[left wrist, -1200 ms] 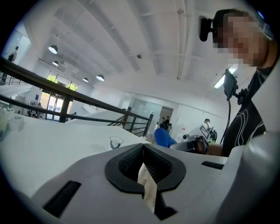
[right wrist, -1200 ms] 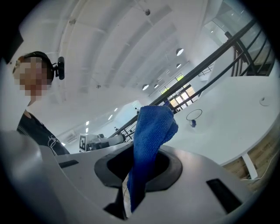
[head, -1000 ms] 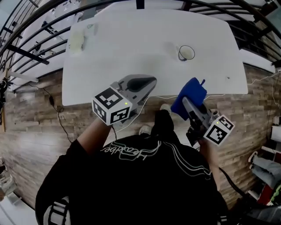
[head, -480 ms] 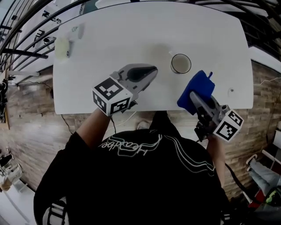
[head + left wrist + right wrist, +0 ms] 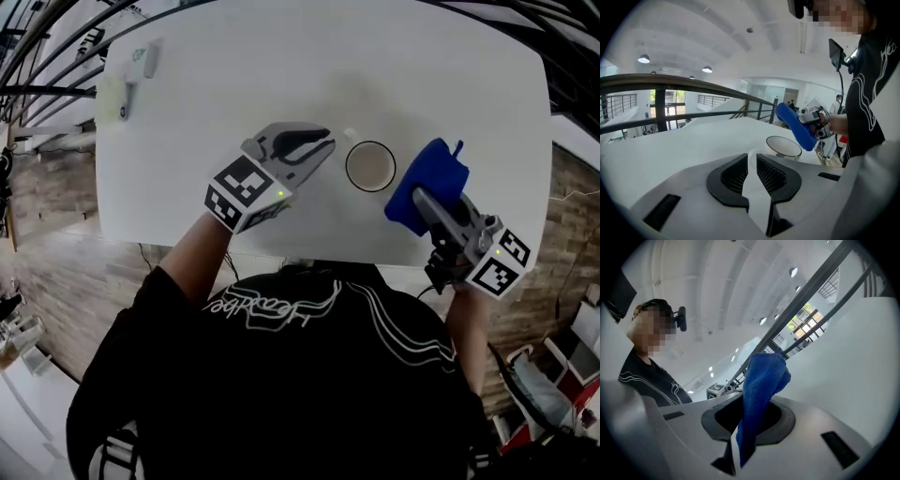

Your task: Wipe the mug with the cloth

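Observation:
A white mug [image 5: 369, 166] stands upright on the white table [image 5: 234, 66], and its open rim [image 5: 783, 146] also shows in the left gripper view. My left gripper [image 5: 322, 147] sits just left of the mug with its jaws shut on nothing [image 5: 752, 158]. On the mug's right, my right gripper [image 5: 419, 200] is shut on a folded blue cloth [image 5: 427, 181]. The cloth [image 5: 762, 385] sticks up from between the jaws and hides the fingertips. I cannot tell whether the cloth touches the mug.
A pale green item [image 5: 112, 96] and a small white object [image 5: 147, 58] lie at the table's far left corner. Dark railings [image 5: 37, 89] run behind and beside the table. The table's front edge [image 5: 309, 261] lies close to the person's body.
Both grippers have moved forward over the table. The mug now stands between them. The right gripper carried the cloth from past the table's edge to beside the mug.

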